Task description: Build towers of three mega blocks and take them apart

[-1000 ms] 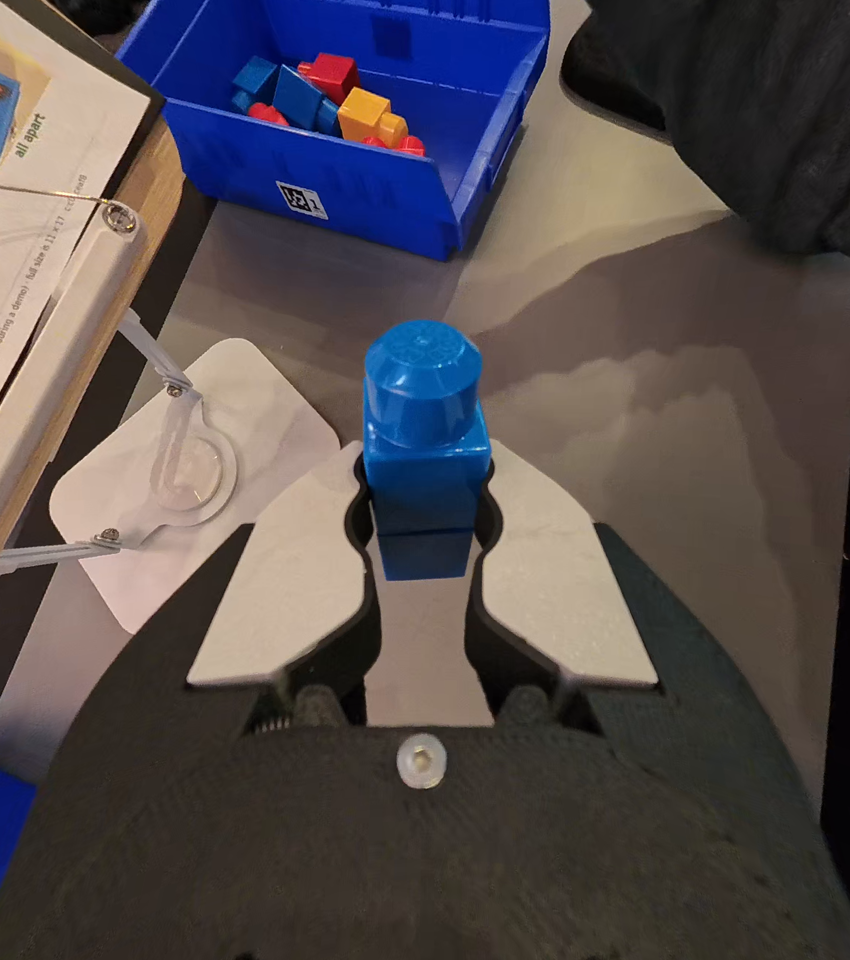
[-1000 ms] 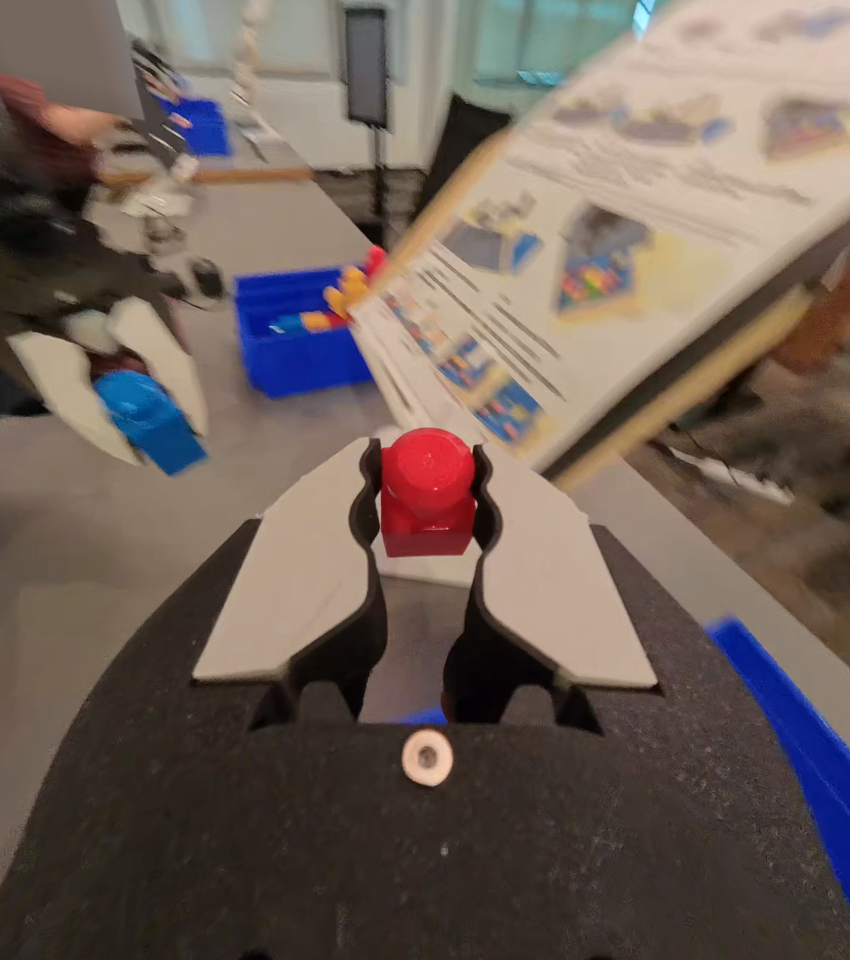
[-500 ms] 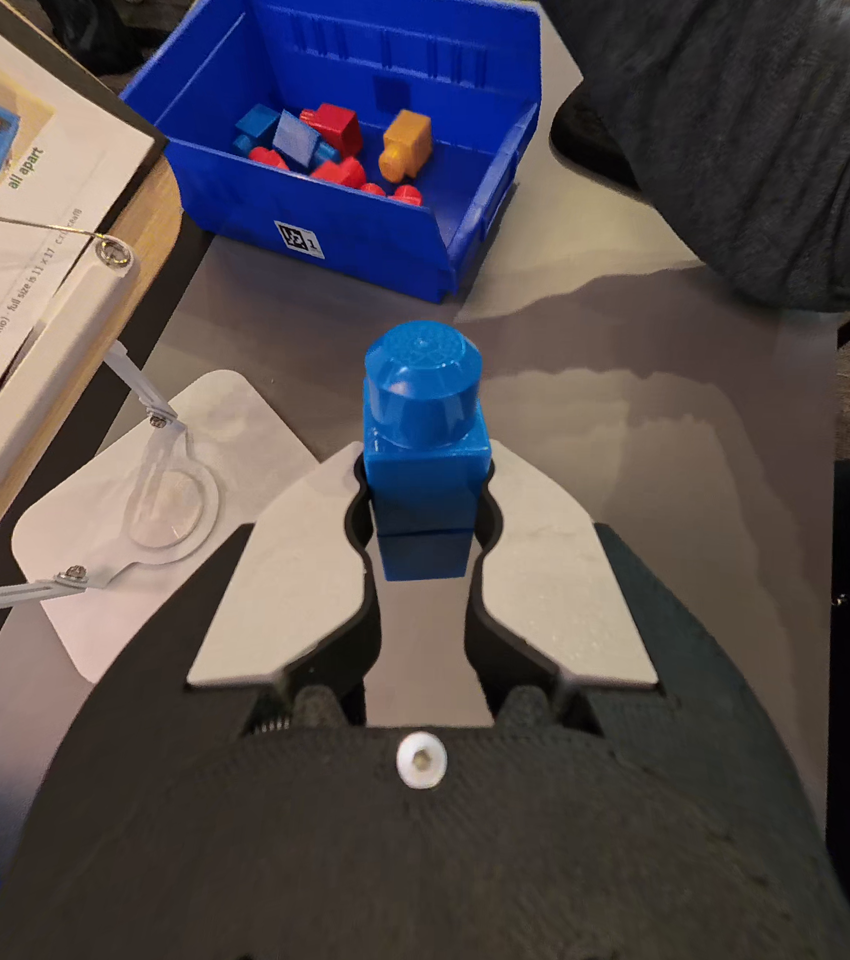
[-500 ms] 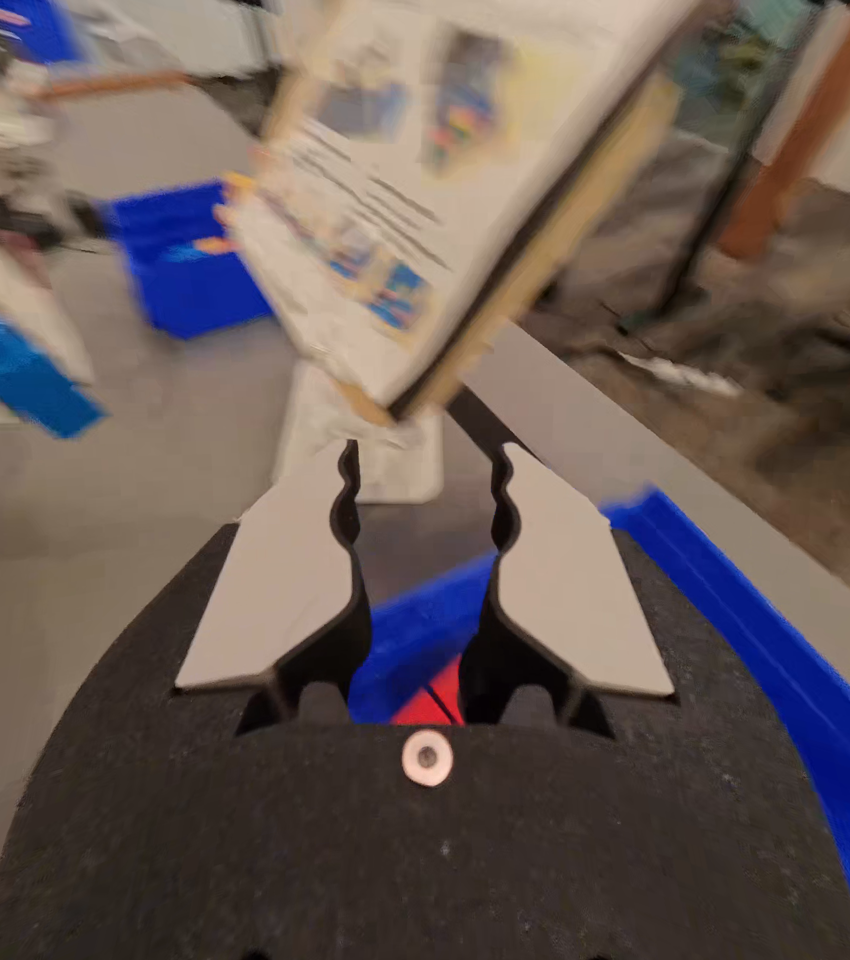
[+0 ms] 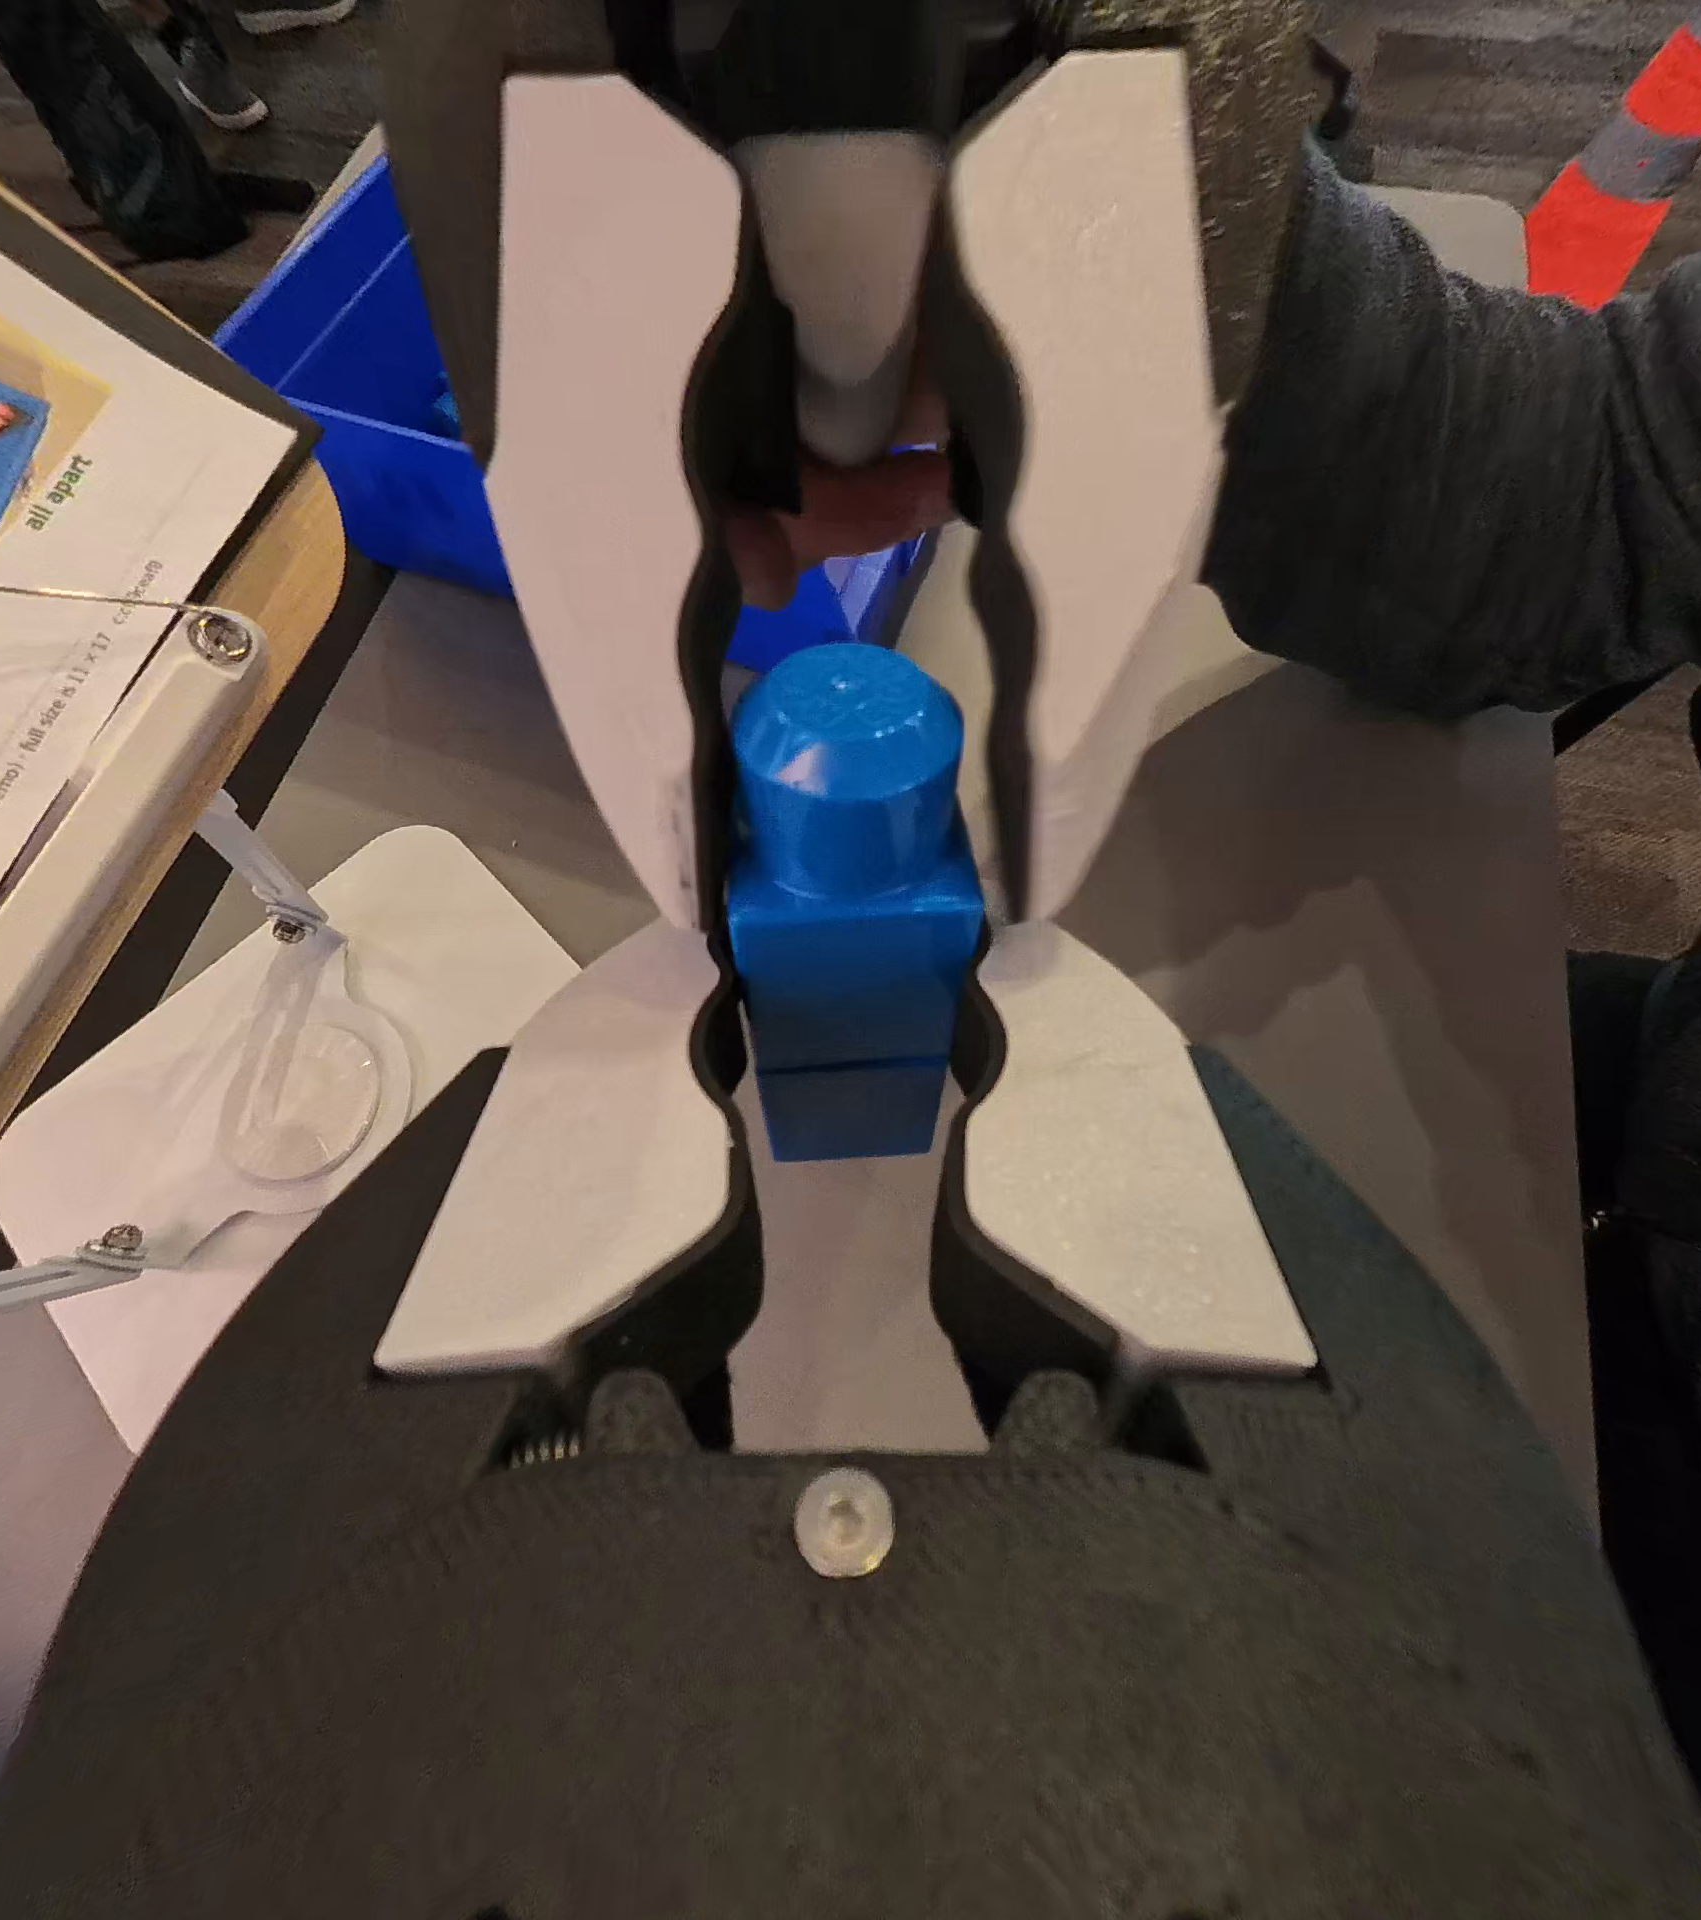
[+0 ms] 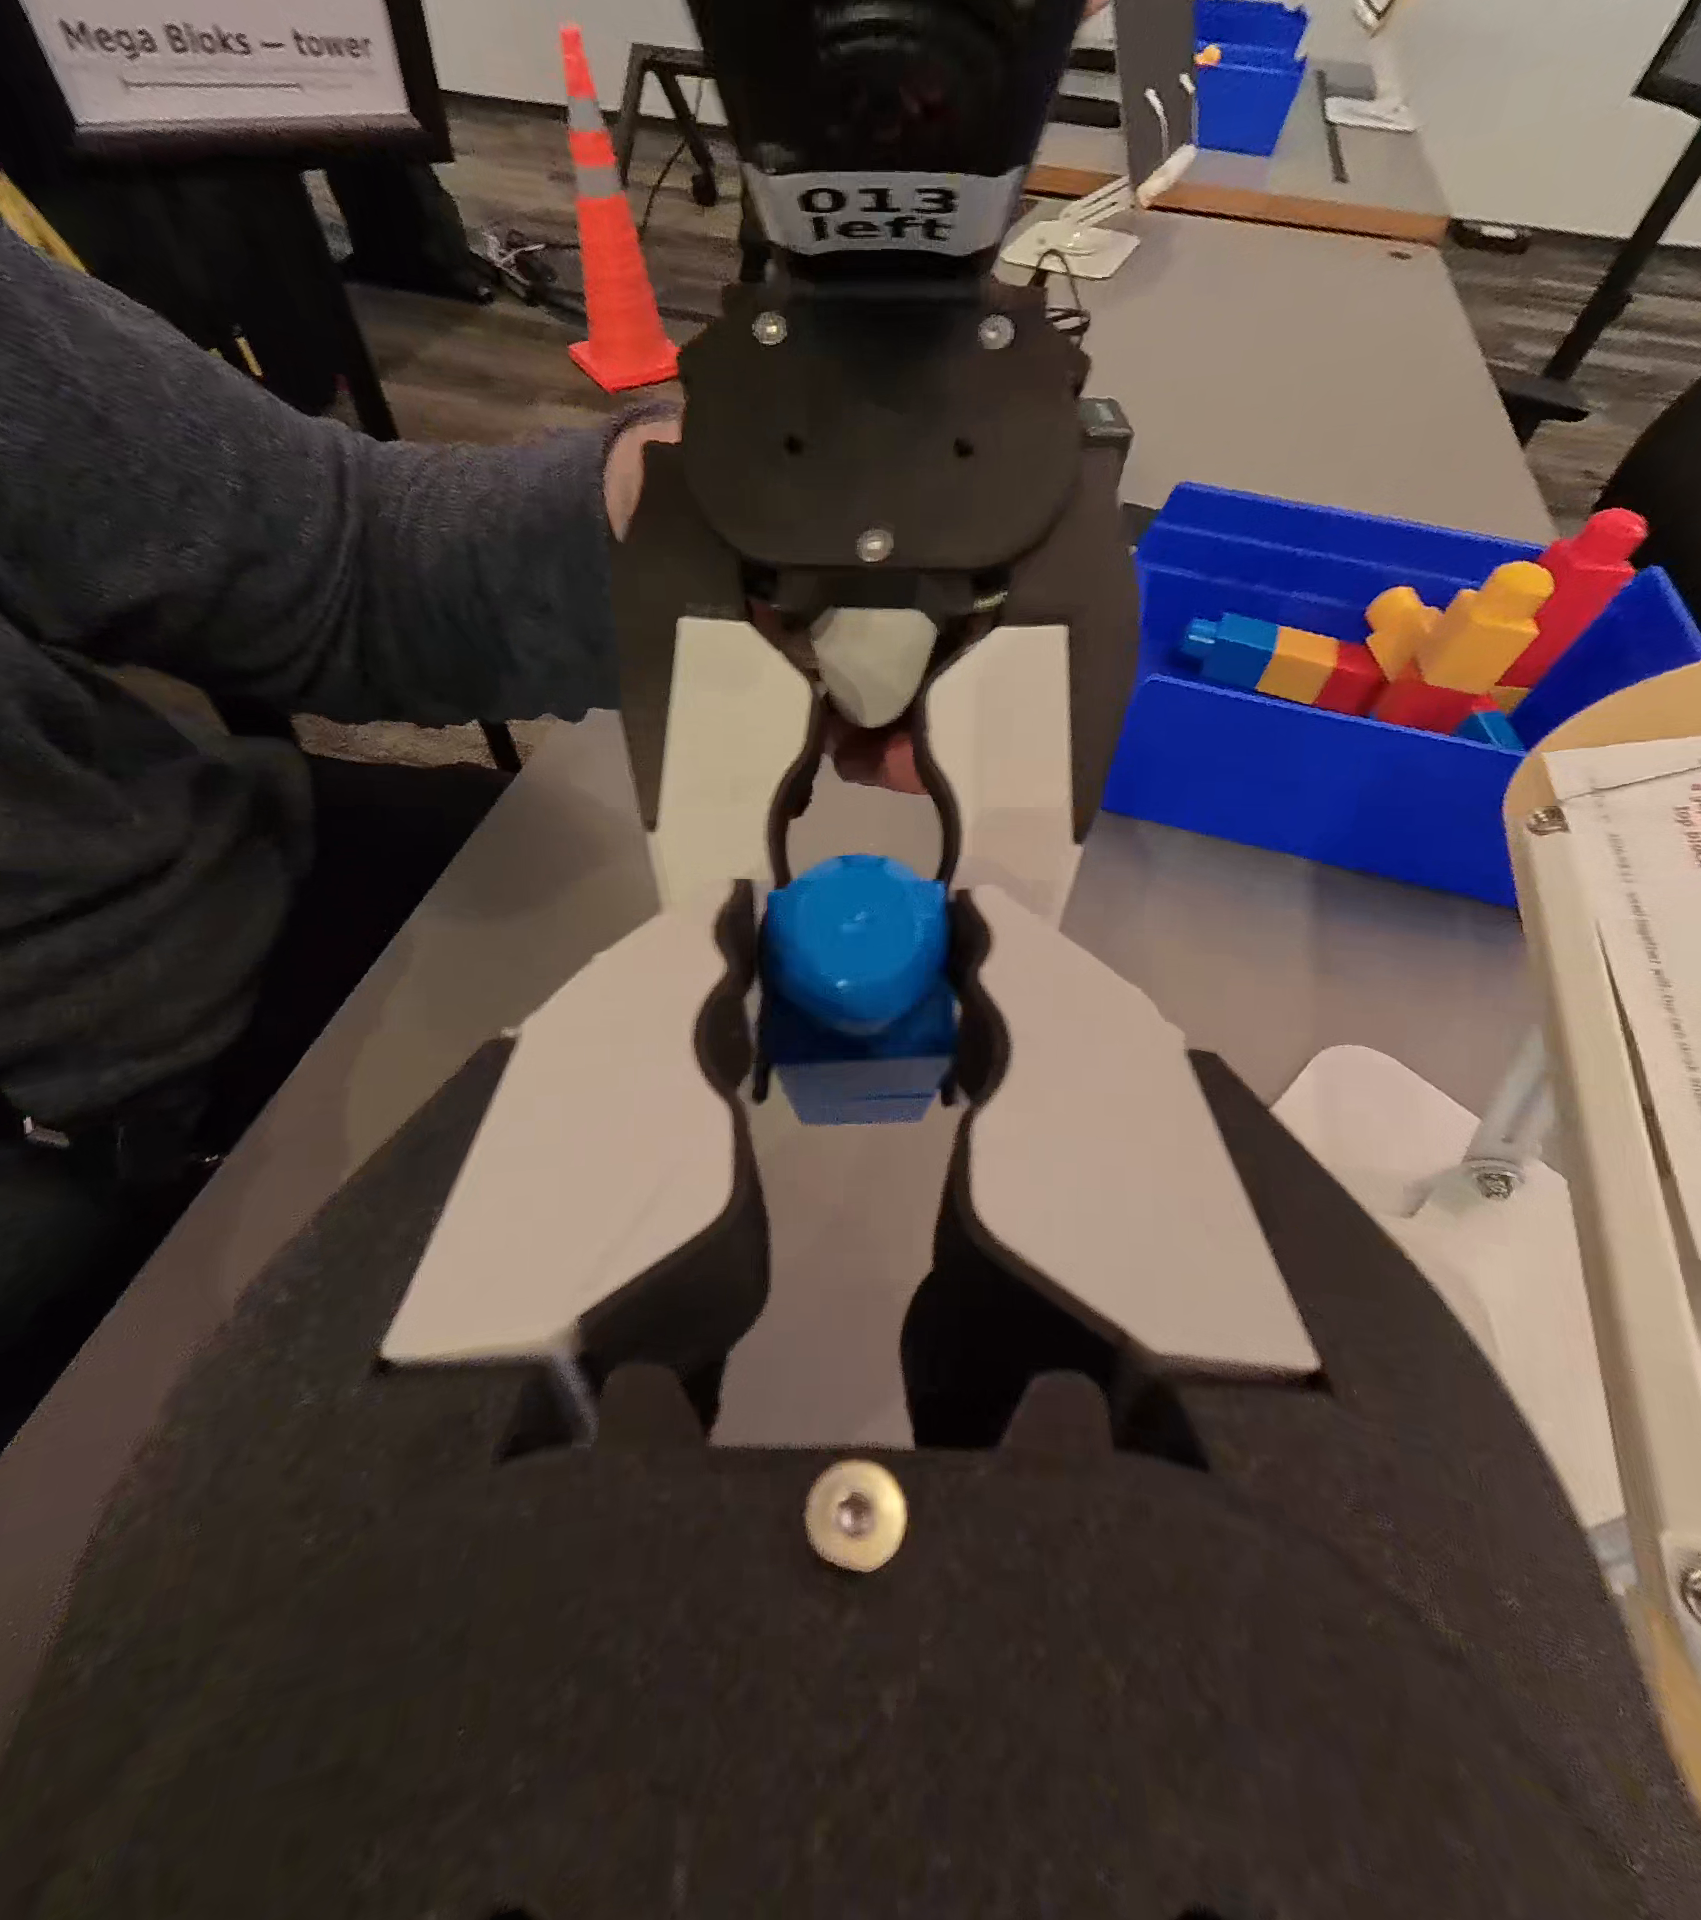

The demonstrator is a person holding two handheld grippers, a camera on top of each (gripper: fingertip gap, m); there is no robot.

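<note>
My left gripper (image 5: 851,997) is clenched on the lower of two joined blue blocks (image 5: 851,935), held above the grey table (image 5: 1345,935); my right gripper (image 6: 851,987) straddles the top one, not visibly clamped. Light, rigid, slick plastic: I'd grip the flat sides.

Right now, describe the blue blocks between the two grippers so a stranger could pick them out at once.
Start at the grey table, in front of the blue bin of loose red, yellow and blue blocks. There the left gripper and right gripper meet tip to tip around the blue stack. Unlike the binned blocks, it is all blue, two blocks joined, a round stud on top, held in the air.
</note>
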